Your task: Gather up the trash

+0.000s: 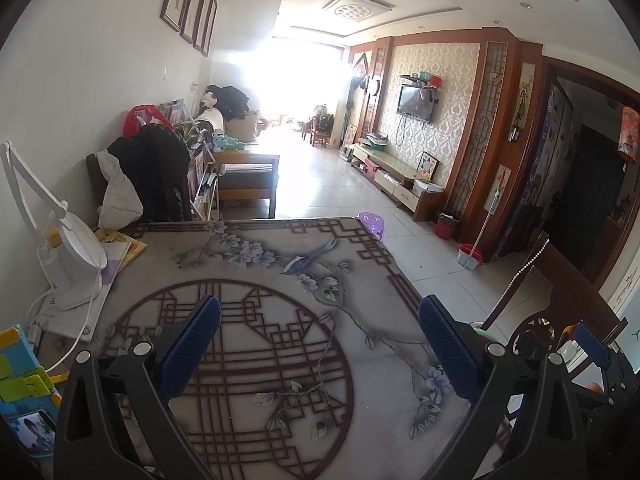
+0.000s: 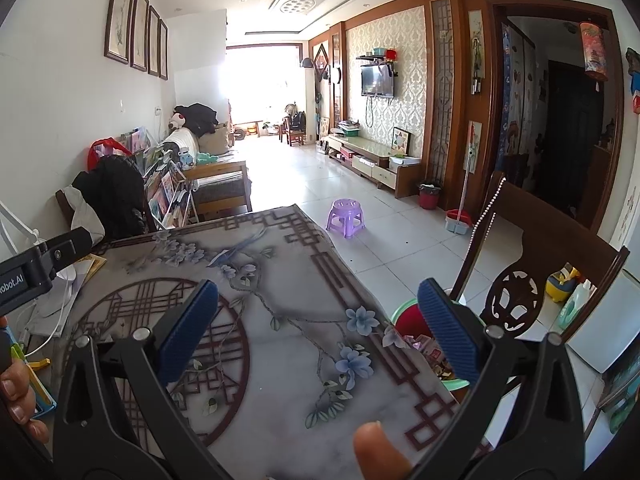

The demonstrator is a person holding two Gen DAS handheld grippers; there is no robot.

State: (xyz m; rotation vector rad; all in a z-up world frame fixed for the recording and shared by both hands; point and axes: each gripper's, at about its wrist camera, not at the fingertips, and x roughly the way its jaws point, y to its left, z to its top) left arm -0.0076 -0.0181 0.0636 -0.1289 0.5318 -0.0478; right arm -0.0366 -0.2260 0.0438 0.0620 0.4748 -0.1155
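A red bin with a green rim [image 2: 404, 314] stands on the floor just off the table's right edge, with several wrappers [image 2: 430, 354] inside. My right gripper [image 2: 320, 332] hovers open over the table's right part; its right finger [image 2: 448, 332] is above the bin, and nothing is between its fingers. My left gripper [image 1: 324, 344] is open over the flower-patterned table mat [image 1: 280, 264] and also holds nothing. In the right wrist view the left gripper's body [image 2: 36, 268] shows at the left edge. A sliver of the bin [image 1: 480, 330] shows in the left wrist view.
A white desk lamp [image 1: 76, 264] with its cord, books [image 1: 120, 248] and a colourful stand with a phone [image 1: 24, 392] crowd the table's left side. A carved wooden chair [image 2: 516, 296] stands right of the bin. On the floor beyond are a purple stool [image 2: 346, 216] and a red basket [image 2: 429, 196].
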